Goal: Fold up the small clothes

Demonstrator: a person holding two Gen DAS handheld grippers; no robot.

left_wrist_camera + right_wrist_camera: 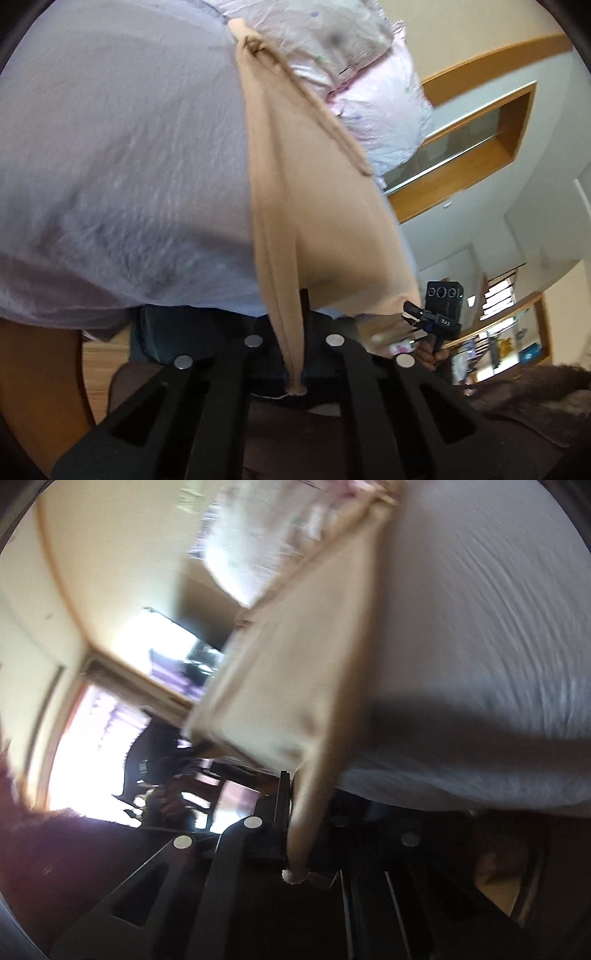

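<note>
A small beige garment hangs stretched in the air above a bed with a pale lilac sheet. My left gripper is shut on one bunched corner of it. My right gripper is shut on another corner of the garment; it also shows in the left wrist view, holding the cloth's far corner. The garment's far end trails toward the pillow. The right wrist view is blurred by motion.
A floral pink-white pillow lies at the head of the bed, also in the right wrist view. A wood-framed window and white walls stand beyond. The bed sheet fills the right. A brown furry blanket lies near.
</note>
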